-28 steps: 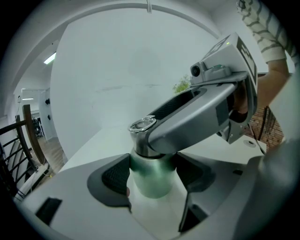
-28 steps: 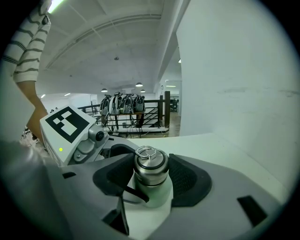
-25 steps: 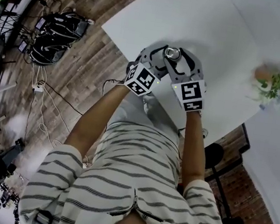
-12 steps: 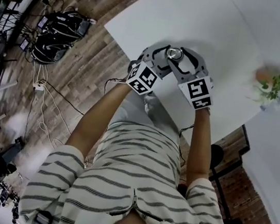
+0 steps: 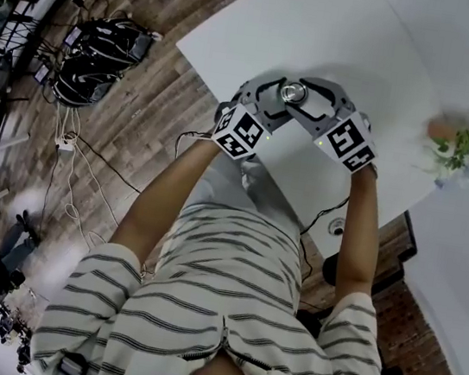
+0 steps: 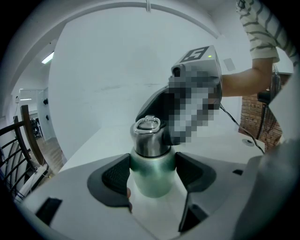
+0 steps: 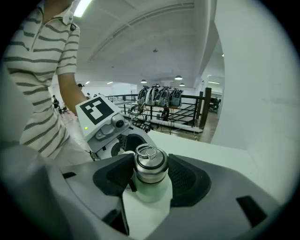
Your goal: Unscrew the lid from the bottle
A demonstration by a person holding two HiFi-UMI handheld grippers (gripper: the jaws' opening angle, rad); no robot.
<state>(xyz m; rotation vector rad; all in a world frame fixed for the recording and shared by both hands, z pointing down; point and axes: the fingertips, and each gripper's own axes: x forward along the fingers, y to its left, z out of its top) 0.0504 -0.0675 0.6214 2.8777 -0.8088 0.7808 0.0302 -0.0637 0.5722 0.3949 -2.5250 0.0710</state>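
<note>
A pale green bottle [image 6: 151,180] with a steel lid [image 6: 149,137] stands upright on the white table [image 5: 394,58] near its front edge. The left gripper [image 6: 152,174] is shut on the green body, one pad on each side. The right gripper [image 7: 150,169] reaches in from the opposite side and is shut on the steel lid [image 7: 150,164], whose wire ring lies on top. In the head view both grippers meet around the lid [image 5: 294,90], the left gripper [image 5: 270,102] from the left, the right gripper [image 5: 313,103] from the right. The bottle's base is hidden.
A small potted plant [image 5: 461,143] sits at the table's right side. A cable [image 5: 325,215] hangs off the table's near edge. Black bags [image 5: 96,61] lie on the wooden floor to the left. A railing with backpacks [image 7: 161,101] stands behind the table.
The right gripper has swung to the right around the lid, its marker cube moving outward and up. The left gripper and the bottle have stayed put.
</note>
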